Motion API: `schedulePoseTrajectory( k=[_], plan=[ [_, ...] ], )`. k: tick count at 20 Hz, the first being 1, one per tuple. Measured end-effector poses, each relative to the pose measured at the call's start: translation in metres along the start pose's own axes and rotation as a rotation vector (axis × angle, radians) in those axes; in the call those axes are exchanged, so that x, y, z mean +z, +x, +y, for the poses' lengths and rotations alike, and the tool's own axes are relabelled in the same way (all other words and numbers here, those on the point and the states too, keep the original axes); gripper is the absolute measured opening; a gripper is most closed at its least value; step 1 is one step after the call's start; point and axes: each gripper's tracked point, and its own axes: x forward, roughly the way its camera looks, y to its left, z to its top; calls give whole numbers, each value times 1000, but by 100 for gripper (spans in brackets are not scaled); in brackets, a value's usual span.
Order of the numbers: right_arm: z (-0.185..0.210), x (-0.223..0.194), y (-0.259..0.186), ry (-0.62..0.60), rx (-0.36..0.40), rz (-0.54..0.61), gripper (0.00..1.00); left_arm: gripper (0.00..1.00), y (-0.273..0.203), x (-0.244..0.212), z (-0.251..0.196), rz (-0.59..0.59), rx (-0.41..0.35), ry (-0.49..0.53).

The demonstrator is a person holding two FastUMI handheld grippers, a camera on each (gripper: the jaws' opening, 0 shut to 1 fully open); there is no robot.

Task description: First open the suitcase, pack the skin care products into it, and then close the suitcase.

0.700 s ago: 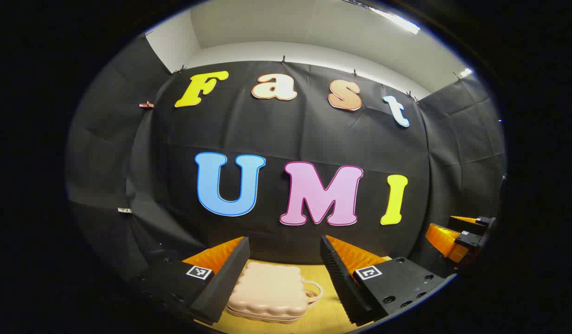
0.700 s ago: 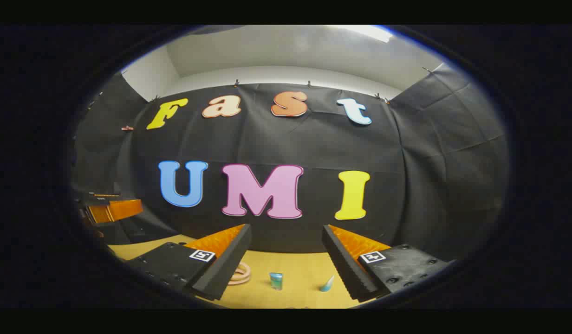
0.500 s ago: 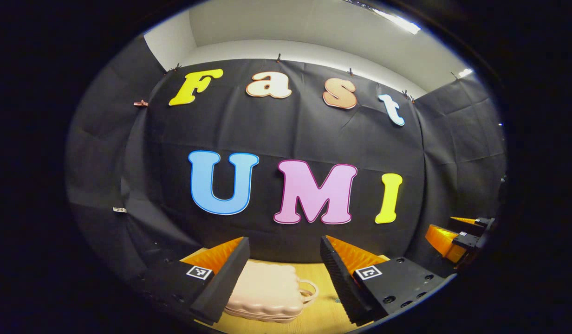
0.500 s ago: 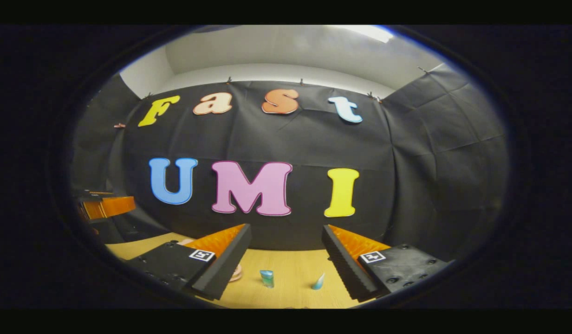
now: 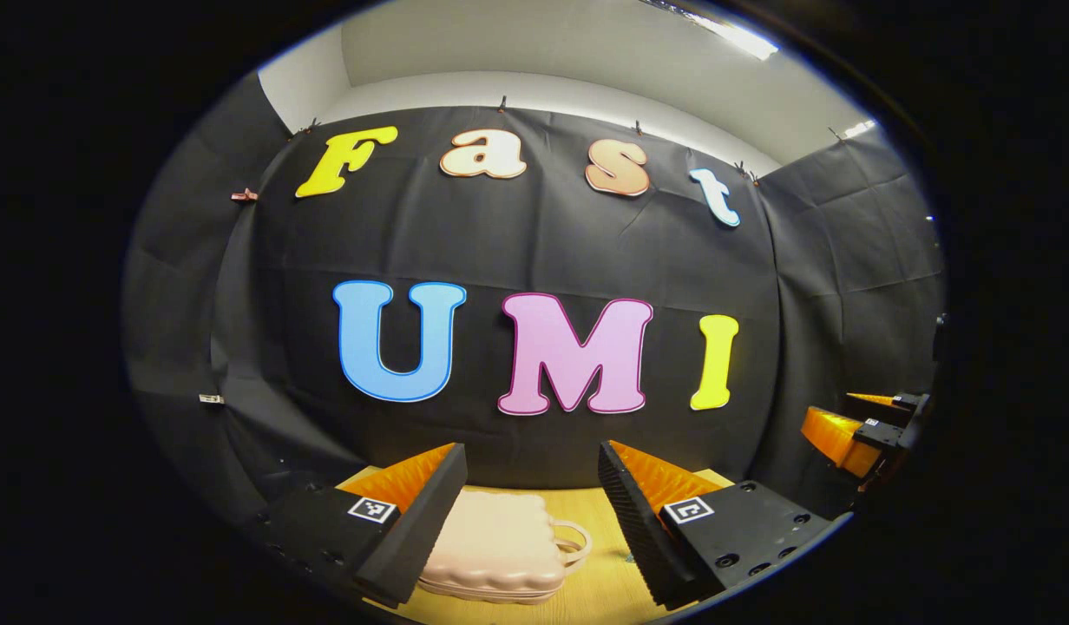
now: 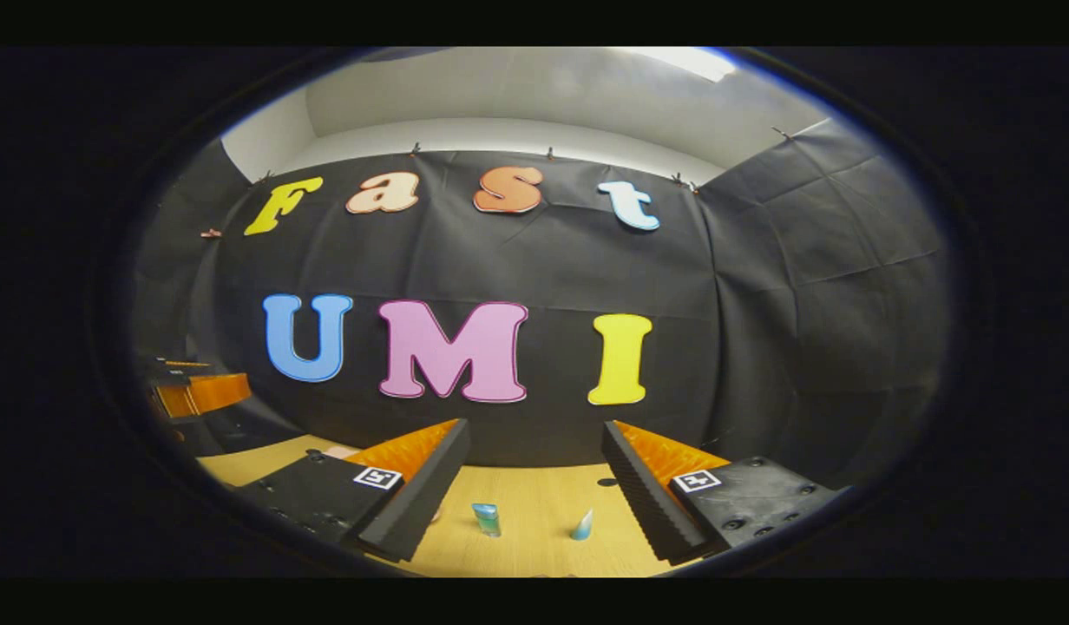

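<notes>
A: Closest to me, the left gripper (image 5: 533, 521) hangs above the table (image 5: 600, 590) with its fingers spread wide and nothing between them. Just beyond the tips lies the suitcase (image 5: 495, 549), flat and shut, its handle (image 5: 572, 547) sticking out on the side toward the other gripper.

B: So opening it is the job in hand?

A: I'd say so. The lid is down and nothing is packed. It should come in low at the handle side of the suitcase, find the seam and lift there, not pinch the rounded shell, which looks smooth enough to slip.

B: And the other hand?

A: The right gripper (image 6: 534, 503) is also spread wide and empty. From its own view, two skin care products stand on the wood past its tips, well clear of the suitcase: a small blue-green tube (image 6: 487, 519) and a pale pointed tube (image 6: 583, 525) beside it. From the left gripper view it shows far off to the handle side of the suitcase.

B: Any advice for it?

A: Steady the base of the suitcase while the lid goes up, I'd think, or the light case may skid. Farthest back, behind the suitcase, is only the black cloth wall (image 5: 543, 252).
</notes>
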Motion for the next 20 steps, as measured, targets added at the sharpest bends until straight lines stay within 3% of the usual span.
schedulePoseTrajectory(
  k=[10,16,20],
  plan=[
    [-22,-4,31,-36,-22,-15,95,96,65,-50,-41,145,-78,-68],
    [-41,-26,52,-35,-28,5,97,96,128,-133,-88,303,-130,-43],
    [-42,-46,62,-39,13,32,97,96,164,-207,-105,459,-104,-44]
  ],
)
